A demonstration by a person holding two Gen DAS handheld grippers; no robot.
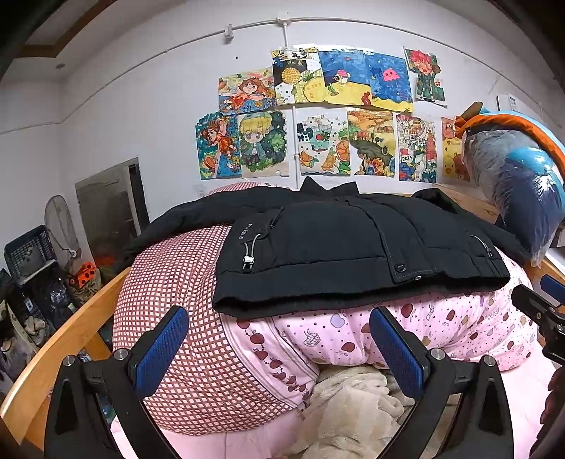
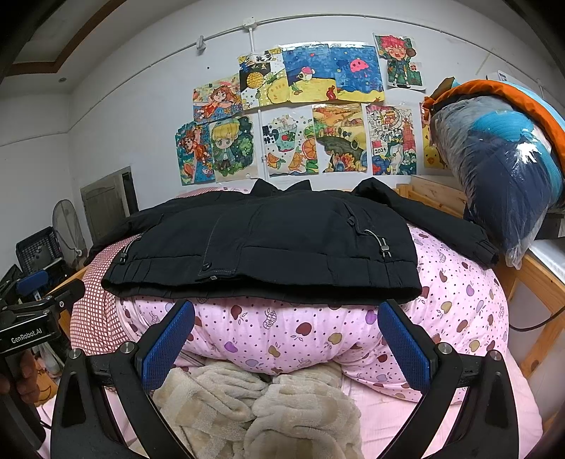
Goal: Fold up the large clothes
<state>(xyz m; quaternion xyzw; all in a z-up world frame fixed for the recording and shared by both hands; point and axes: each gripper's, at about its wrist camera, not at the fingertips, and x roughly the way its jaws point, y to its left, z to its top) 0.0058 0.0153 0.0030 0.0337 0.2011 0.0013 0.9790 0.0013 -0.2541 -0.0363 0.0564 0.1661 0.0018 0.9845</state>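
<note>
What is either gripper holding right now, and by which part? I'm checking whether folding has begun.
Nothing is held. The left gripper and right gripper are both open, short of the black jacket lying on the quilt.

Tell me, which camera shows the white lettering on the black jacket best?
The left wrist view: the lettering shows on the black jacket, though small. The right wrist view shows the jacket, but no lettering.

A white wall (image 1: 141, 116) carries a cluster of colourful drawings (image 1: 317, 116), with a white conduit (image 1: 247, 26) running above them. Below the drawings stands a wooden bed frame (image 1: 67, 328). Left of the bed sit a fan (image 2: 67, 226), dark crates (image 1: 30, 247) and a grey door (image 1: 106, 208).
</note>
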